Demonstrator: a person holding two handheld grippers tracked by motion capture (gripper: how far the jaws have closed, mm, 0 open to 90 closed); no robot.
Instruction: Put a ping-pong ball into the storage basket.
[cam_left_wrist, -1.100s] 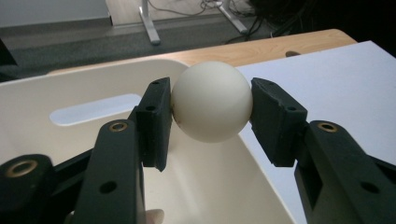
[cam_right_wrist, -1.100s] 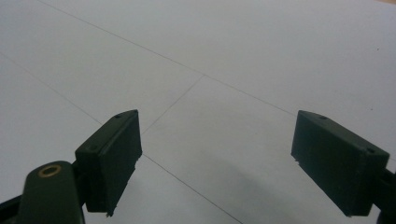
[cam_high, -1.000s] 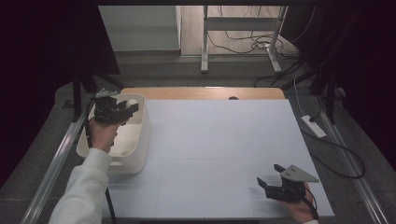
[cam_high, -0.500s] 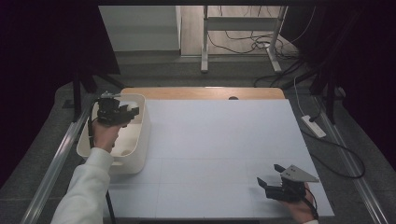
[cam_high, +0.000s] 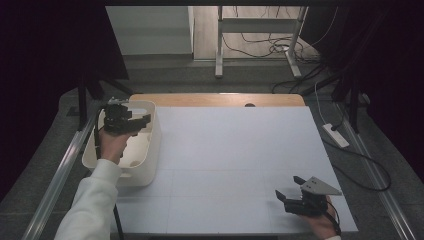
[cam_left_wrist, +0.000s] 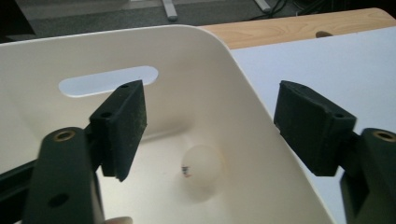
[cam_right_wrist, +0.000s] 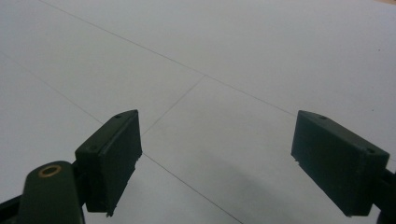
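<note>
Left gripper (cam_left_wrist: 208, 126) held over the white bin (cam_left_wrist: 243, 93), jaws spread and empty, lined up on the ball (cam_left_wrist: 201, 172) at its bottom; right gripper (cam_right_wrist: 233, 154) parked agape over bare table (cam_high: 240, 150).

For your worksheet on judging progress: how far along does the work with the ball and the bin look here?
Done: nothing is gripped yet; the ball lies loose on the floor of the bin. In hand: the left gripper hangs open over the bin, jaws aimed towards the ball. Left: lowering, closing on the ball, probably lifting it out. The right gripper waits open at the table's near corner.
</note>
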